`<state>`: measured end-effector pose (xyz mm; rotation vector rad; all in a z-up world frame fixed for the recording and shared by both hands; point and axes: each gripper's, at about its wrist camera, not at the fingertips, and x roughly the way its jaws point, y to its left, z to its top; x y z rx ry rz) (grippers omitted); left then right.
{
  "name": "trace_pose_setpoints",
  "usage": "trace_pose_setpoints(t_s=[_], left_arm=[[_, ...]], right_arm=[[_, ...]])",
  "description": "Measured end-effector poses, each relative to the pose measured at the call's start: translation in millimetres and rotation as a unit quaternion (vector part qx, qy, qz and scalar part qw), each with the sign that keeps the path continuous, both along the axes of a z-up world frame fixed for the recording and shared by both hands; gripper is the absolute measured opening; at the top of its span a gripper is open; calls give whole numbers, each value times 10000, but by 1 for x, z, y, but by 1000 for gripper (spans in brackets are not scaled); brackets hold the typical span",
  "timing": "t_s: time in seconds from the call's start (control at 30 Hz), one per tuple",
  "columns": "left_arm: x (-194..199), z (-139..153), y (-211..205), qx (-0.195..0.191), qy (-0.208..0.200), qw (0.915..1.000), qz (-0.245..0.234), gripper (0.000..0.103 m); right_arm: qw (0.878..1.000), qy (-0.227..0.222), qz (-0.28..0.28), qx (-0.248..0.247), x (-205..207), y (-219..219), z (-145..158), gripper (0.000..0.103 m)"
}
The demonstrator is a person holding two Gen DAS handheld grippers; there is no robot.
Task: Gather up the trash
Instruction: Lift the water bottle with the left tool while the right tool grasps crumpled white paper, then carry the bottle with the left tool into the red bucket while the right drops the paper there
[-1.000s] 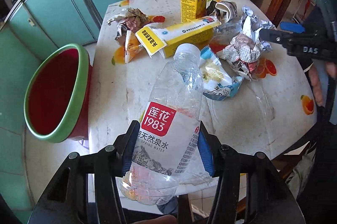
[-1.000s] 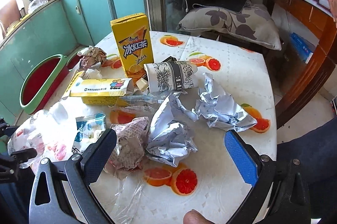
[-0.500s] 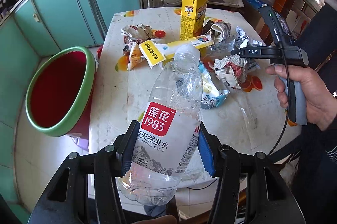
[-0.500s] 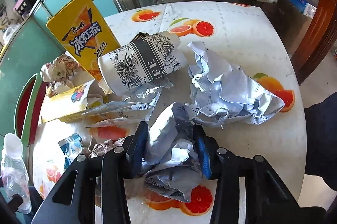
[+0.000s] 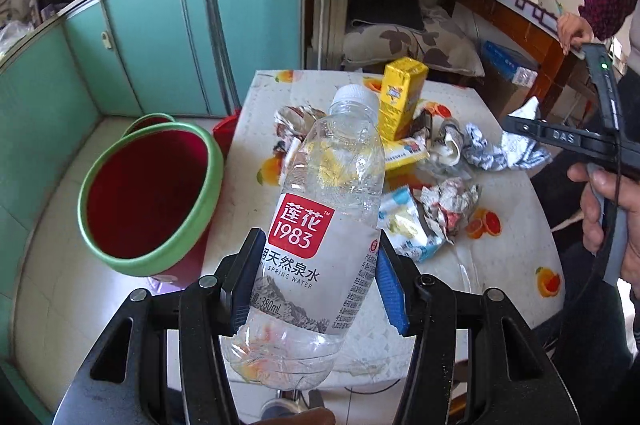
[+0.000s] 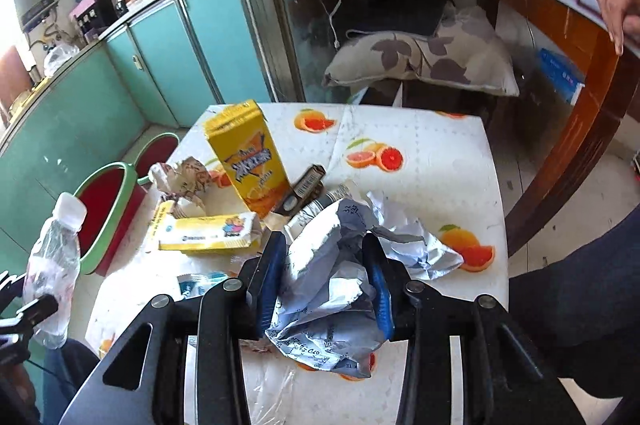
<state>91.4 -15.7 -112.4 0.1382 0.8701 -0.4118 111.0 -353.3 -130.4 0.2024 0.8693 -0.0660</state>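
The desk (image 6: 420, 145), covered with a fruit-print cloth, is the reference. The red bin (image 5: 148, 193) with green rim stands on the floor beside its edge. My left hand-held gripper (image 5: 316, 289) is clamped on the clear water bottle (image 5: 328, 185), held above the desk near that bin. My right hand-held gripper (image 6: 322, 277) has just been closing; its pads now press the crumpled paper (image 6: 328, 289), raised above the desk. The yellow carton (image 6: 248, 157) stands upright on the desk.

1 water bottle (image 5: 324, 209), 1 bin (image 5: 148, 193), 2 yellow cartons (image 6: 248, 157), 3 crumpled paper wads (image 6: 328, 281).
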Motion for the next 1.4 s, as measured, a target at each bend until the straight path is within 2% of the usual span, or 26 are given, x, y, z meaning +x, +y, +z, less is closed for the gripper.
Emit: trace_pose_setpoints(t_s=[0.13, 0.33, 0.5, 0.7, 0.73, 0.8, 0.97, 1.2, 1.4], left_arm=[[31, 13, 33, -79, -238, 9978, 608, 52], [89, 11, 88, 157, -417, 9891, 1405, 52], [128, -11, 120, 120, -185, 9851, 1707, 52], [152, -43, 137, 95, 171, 9825, 1854, 55], [153, -47, 140, 67, 217, 9818, 1885, 58], [154, -52, 145, 29, 271, 9805, 1947, 80], [145, -45, 168, -187, 144, 9753, 2196, 80], [104, -16, 223, -308, -368, 9512, 3049, 83], [65, 2, 259, -281, -704, 9347, 3473, 86]], right_arm=[[9987, -317, 392, -36, 4, 34, 34, 37], [9931, -653, 978, -27, 18, 103, 68, 37], [9868, -810, 1400, -8, 30, 158, 84, 37], [9810, -885, 1726, -68, 47, 212, 95, 37], [9802, -879, 1772, -80, 50, 220, 95, 37], [9788, -870, 1852, -121, 56, 232, 96, 37], [9748, -827, 2068, -149, 75, 261, 92, 37], [9634, -746, 2575, -72, 115, 319, 68, 37], [9527, -589, 2981, -76, 153, 375, 35, 37]])
